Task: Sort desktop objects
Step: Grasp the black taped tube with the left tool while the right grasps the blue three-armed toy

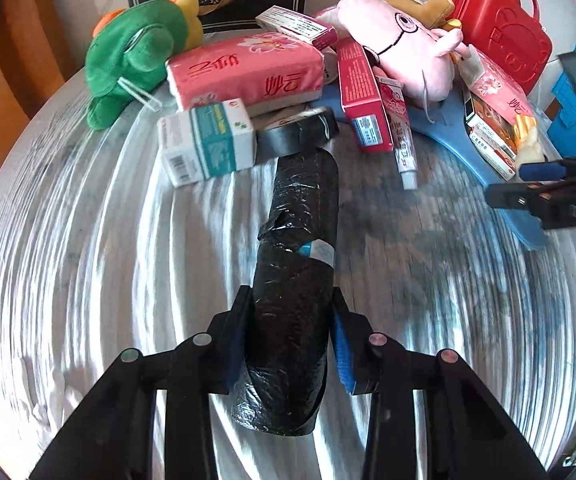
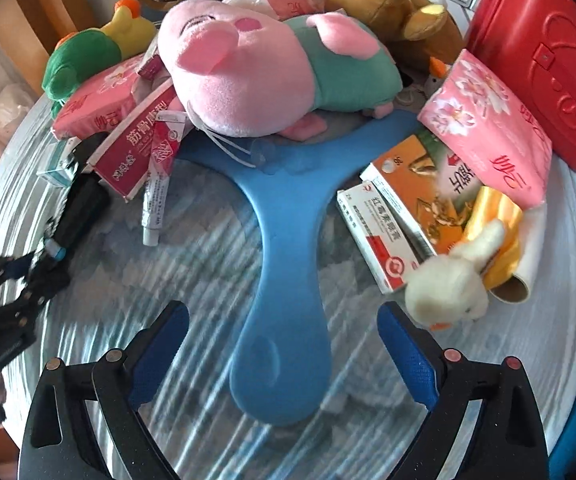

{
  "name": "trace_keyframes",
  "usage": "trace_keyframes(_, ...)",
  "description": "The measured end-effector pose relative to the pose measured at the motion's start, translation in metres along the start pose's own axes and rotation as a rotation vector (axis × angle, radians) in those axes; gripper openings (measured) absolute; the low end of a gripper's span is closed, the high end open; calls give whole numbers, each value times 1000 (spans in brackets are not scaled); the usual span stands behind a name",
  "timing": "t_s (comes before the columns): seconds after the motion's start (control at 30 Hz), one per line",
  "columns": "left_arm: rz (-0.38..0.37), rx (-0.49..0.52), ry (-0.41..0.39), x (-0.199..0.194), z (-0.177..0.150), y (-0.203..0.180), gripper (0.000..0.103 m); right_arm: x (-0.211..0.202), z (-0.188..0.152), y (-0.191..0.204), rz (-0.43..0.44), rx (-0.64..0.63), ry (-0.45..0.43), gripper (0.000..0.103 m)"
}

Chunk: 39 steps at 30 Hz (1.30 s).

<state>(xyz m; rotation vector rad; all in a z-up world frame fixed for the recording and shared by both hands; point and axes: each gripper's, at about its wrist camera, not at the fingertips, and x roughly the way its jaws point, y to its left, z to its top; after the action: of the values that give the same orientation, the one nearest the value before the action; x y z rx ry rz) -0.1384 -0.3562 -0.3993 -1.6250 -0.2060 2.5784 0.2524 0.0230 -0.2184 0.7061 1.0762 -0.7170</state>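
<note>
While the left gripper [image 1: 290,320] clamps its jaws on both sides of the black wrapped roll [image 1: 296,280], that roll points away from the camera across the pale table [image 1: 88,260], its far end just short of a black tape ring [image 1: 300,130]. A green-and-white box [image 1: 208,140] sits just left of the roll's far end, and a pink tissue pack [image 1: 244,72] lies behind that, with a green plush [image 1: 128,56] further left. Right of the roll, a white tube [image 1: 404,140] and a crimson carton [image 1: 362,96] lean together, and a pink pig plush [image 1: 408,44] sprawls behind them against a red case [image 1: 500,24].

Over to the right wrist view, and the roll [image 2: 80,204] shows only as a dark shape at the left edge, the left gripper [image 2: 28,276] blurred around its near end. Only here do we get the whole blue three-armed mat [image 2: 288,240], well right of the roll, with the right gripper [image 2: 284,344] hanging over its near lobe, jaws spread wide and holding nothing. Beyond the mat's right arm lie an orange box [image 2: 416,188], a red-and-white box [image 2: 376,236] and a small cream plush [image 2: 452,280], barely seen from the left wrist.
</note>
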Motion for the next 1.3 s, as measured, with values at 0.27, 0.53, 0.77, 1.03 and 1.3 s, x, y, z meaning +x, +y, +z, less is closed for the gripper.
trace_keyframes(0.27,-18,-83,-36,-32,-31,8,35,15,8,3,11,-1,53,35)
trace_keyframes(0.53,-44,-94,-42,-49,-32,5,35,-25,-45,6,66,-33,97,35)
trace_keyframes(0.77,-54,-77,-54,-74,-42,-10,35,-71,-100,4,110,-60,116,35)
trace_keyframes(1.03,-35,-99,-91,-104,-47,-14,35,-119,-133,4,157,-76,91,35)
trace_keyframes(1.3,-14,-106,-141,-138,-54,-19,35,-142,-151,12,171,-92,61,12)
